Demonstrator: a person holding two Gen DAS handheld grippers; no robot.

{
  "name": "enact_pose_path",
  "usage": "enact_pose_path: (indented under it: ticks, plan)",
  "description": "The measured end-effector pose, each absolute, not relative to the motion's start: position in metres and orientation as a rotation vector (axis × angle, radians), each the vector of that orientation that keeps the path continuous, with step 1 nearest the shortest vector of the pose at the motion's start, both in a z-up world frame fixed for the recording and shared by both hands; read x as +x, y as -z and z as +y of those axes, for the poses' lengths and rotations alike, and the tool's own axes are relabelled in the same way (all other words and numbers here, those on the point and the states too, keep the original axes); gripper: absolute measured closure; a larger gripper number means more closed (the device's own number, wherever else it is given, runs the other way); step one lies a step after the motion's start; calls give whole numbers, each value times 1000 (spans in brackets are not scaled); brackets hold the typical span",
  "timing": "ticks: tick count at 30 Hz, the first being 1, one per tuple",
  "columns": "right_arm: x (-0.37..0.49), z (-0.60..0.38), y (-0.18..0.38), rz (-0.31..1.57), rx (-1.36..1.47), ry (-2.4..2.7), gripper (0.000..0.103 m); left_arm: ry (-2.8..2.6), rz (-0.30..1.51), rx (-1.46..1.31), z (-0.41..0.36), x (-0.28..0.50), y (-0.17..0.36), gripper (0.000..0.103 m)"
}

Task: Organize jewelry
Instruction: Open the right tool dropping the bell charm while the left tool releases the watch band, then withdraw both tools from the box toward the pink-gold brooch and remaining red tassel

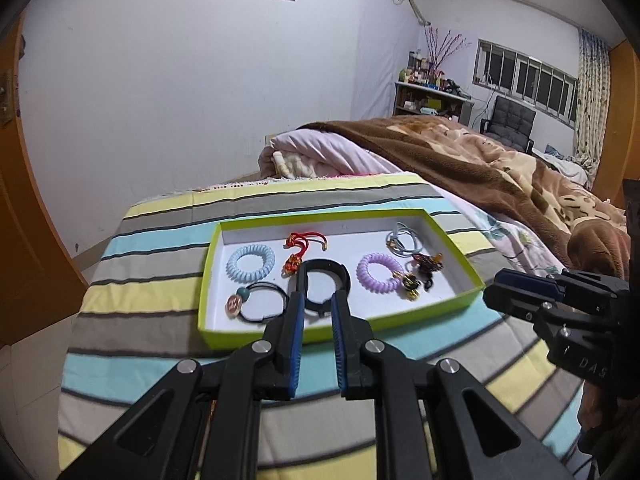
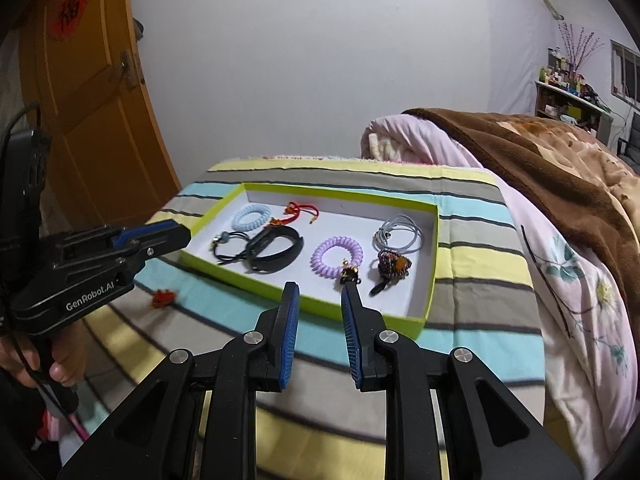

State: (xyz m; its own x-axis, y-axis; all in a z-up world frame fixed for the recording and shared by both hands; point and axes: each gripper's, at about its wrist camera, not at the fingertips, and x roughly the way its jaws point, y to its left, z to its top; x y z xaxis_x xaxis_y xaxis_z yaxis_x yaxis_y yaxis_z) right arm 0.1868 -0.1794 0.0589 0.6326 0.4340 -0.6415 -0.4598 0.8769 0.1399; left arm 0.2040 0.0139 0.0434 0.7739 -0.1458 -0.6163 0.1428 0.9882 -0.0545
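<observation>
Presently between placements, by judgement: green-rimmed tray point(image 2: 424, 312) on striped bedspread point(image 1: 160, 240) already holding pale blue coil tie point(image 1: 251, 263), lilac coil tie point(image 2: 337, 255), black band point(image 2: 276, 250), red cord charm point(image 1: 301, 245), grey loops point(image 2: 398, 234) and dark beaded piece point(image 2: 394, 266). Left gripper point(image 1: 316, 303) narrowly parted, pinching nothing. Right gripper point(image 2: 319, 292) likewise parted and empty. Small red item point(image 2: 162, 298) left outside on bedspread; next move likely calling for descent there and a gentle pinch.
</observation>
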Motion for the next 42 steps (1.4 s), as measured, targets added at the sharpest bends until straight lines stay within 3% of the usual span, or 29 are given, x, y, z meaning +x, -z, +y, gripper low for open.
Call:
enact_pose_path:
  ticks: [7, 9, 11, 25, 42]
  plan:
    - [147, -188, -69, 695, -29, -520, 80, 138, 634, -14, 19, 160, -48, 88]
    - [135, -190, -72, 687, -24, -529, 68, 131, 627, -21, 22, 148, -48, 88]
    - [123, -192, -74, 676, -25, -532, 64, 121, 622, -29, 25, 136, -48, 88]
    - [57, -200, -59, 700, -6, -555, 64, 58, 609, -62, 38, 63, -35, 83]
    - [36, -200, -54, 710, 5, -559, 64, 43, 606, -93, 49, 42, -31, 82]
